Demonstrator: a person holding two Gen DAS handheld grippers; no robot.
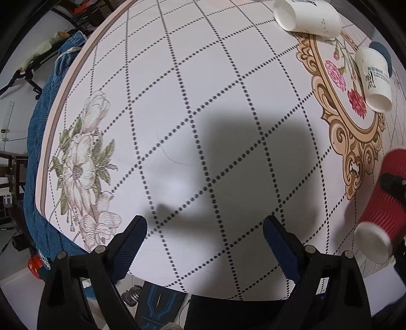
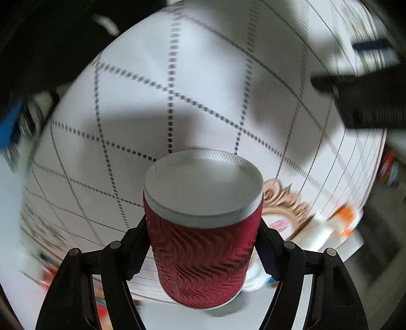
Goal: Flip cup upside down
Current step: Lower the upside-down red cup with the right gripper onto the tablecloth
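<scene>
A red ribbed paper cup (image 2: 205, 256) with a white base is held between the fingers of my right gripper (image 2: 203, 256), base pointing away from the camera, above the table. The same cup (image 1: 383, 205) shows at the right edge of the left wrist view, tilted with its white base toward the lower left. My left gripper (image 1: 205, 238) is open and empty, hovering over the white tablecloth (image 1: 203, 101) near its front edge.
Two white paper cups lie on their sides at the far right: one (image 1: 307, 15) at the top, one (image 1: 375, 78) on the gold-framed rose print. Blue fabric (image 1: 43, 152) hangs at the table's left edge. The right wrist view is motion-blurred.
</scene>
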